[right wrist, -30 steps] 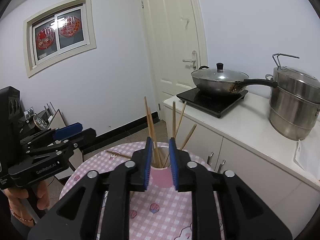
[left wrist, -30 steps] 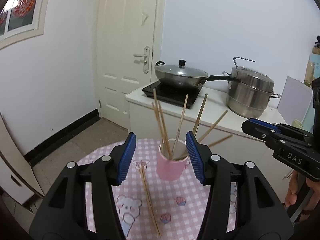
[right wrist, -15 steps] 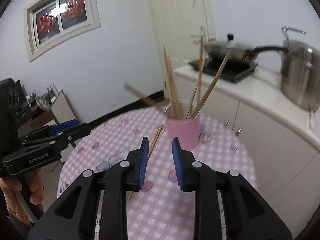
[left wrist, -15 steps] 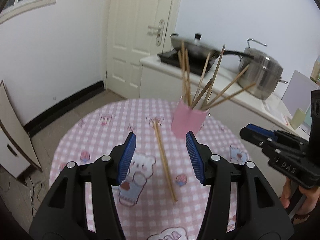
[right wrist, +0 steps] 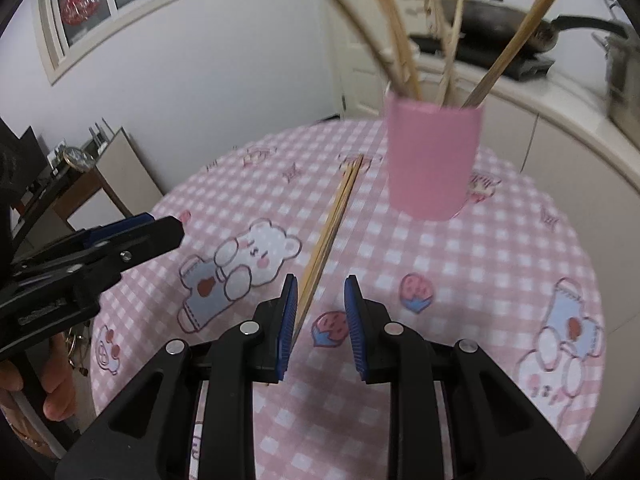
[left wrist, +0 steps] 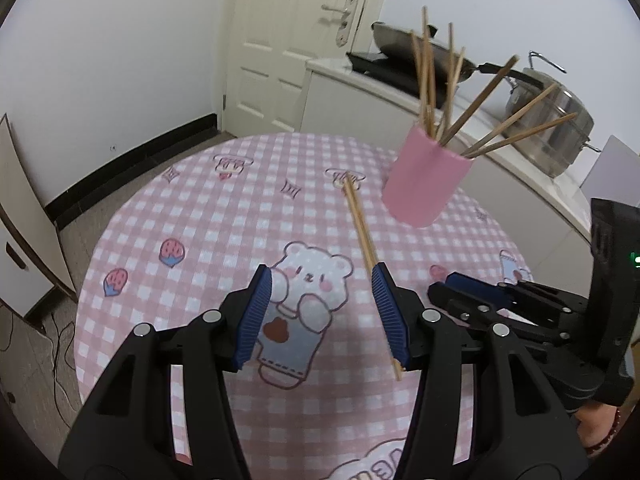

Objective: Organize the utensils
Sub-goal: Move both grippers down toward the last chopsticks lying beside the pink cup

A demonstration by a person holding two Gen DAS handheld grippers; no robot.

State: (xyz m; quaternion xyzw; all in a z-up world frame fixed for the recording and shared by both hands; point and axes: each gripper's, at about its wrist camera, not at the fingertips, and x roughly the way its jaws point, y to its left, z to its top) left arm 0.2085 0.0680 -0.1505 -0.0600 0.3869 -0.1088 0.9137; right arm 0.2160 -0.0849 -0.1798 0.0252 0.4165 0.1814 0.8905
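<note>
A pink cup (left wrist: 426,184) stands on the round table and holds several wooden chopsticks (left wrist: 448,92); it also shows in the right wrist view (right wrist: 432,160). A loose pair of chopsticks (left wrist: 362,226) lies flat on the pink checked cloth, left of the cup, and shows in the right wrist view (right wrist: 330,232) too. My left gripper (left wrist: 322,314) is open and empty above the near end of the pair. My right gripper (right wrist: 320,320) is open and empty, its left pad beside the pair's near end.
The round table (left wrist: 192,208) carries a pink checked cloth with bear prints. Behind it runs a white counter (left wrist: 348,76) with a wok on a hob and a steel steamer pot (left wrist: 560,120). A door and a wall are at the left.
Both grippers have tilted down and come lower toward the table, close to the loose pair of chopsticks. The right gripper's jaws have opened wider. The cup and chopsticks have not moved.
</note>
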